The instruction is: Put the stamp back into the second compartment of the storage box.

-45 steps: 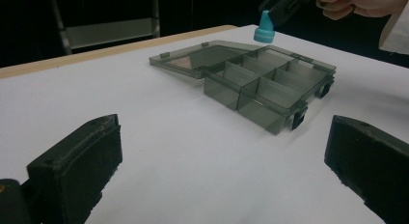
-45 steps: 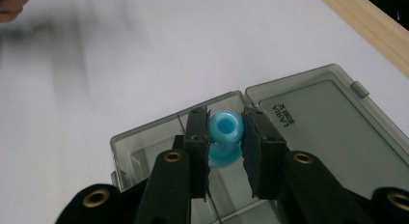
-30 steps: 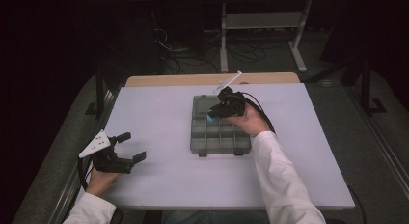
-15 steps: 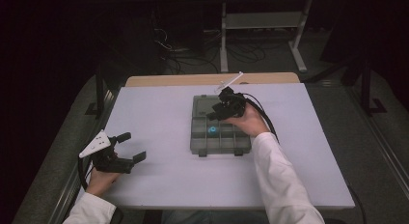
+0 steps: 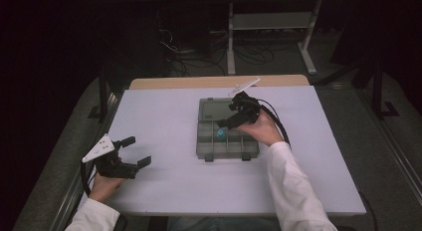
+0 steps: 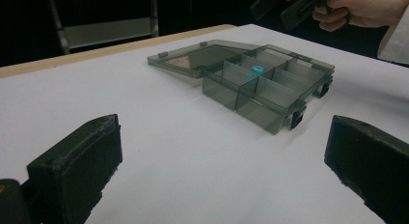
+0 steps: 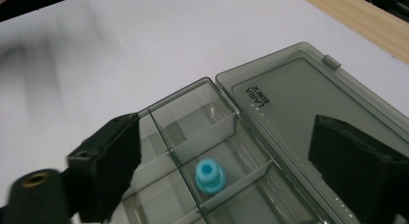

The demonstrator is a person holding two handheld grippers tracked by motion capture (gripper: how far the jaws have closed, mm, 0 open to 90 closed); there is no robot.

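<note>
A smoky grey compartment box (image 5: 249, 150) lies mid-table with its lid (image 5: 215, 109) folded flat on the far side. A small blue plastic piece (image 5: 220, 135) rests in one of its middle compartments. My right gripper (image 5: 226, 122) hovers over the box's far edge, open and holding nothing. In the right gripper view the blue piece (image 7: 210, 175) sits below and between the spread jaws of the right gripper (image 7: 230, 137), beside the lid (image 7: 308, 98). My left gripper (image 5: 137, 151) stands open near the table's left front; its view shows the box (image 6: 270, 101) and the blue piece (image 6: 255, 69) ahead.
The white table top (image 5: 164, 116) has a wooden strip (image 5: 199, 82) along its far edge. A metal frame and cables (image 5: 268, 27) stand on the dark floor beyond. The person's right sleeve (image 5: 293, 191) crosses the table's front right.
The blue piece, at my right gripper's tips a second ago, now lies in the box. The right gripper has opened and drawn back slightly. The left gripper has stayed put.
</note>
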